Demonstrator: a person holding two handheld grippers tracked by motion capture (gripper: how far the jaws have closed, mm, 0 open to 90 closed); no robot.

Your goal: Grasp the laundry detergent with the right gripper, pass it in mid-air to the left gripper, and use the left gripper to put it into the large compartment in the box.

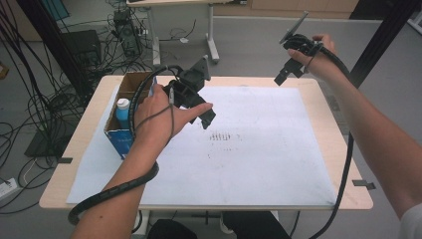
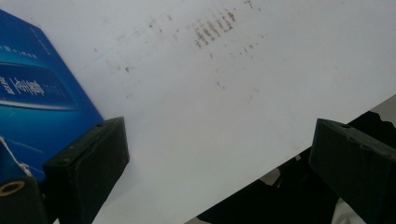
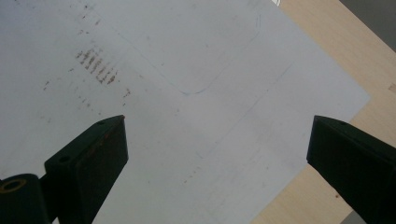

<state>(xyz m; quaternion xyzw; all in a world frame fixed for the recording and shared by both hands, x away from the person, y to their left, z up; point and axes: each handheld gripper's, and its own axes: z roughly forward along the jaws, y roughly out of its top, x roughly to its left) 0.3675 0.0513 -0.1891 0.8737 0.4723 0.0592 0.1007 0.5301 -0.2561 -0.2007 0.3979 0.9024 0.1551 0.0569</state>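
left claw (image 1: 206, 117) agape beside box (image 1: 119, 137) | right claw (image 1: 282, 75) agape over table's (image 1: 343, 149) far edge

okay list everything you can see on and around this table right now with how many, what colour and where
Cardboard box: one, brown with blue printed side, left part of table, open top.
Bottle: one, blue with white cap, standing inside the box.
Paper sheet: one, white with brownish smudges near its middle, covering most of the table.
Table: one, light wood.
Cables: many, black, on the floor left of the table.
Second table: one, white legs, beyond the far edge.
Left gripper: one, black, jaws wide apart, above the paper beside the box.
Right gripper: one, black, jaws wide apart, raised over the far right edge.
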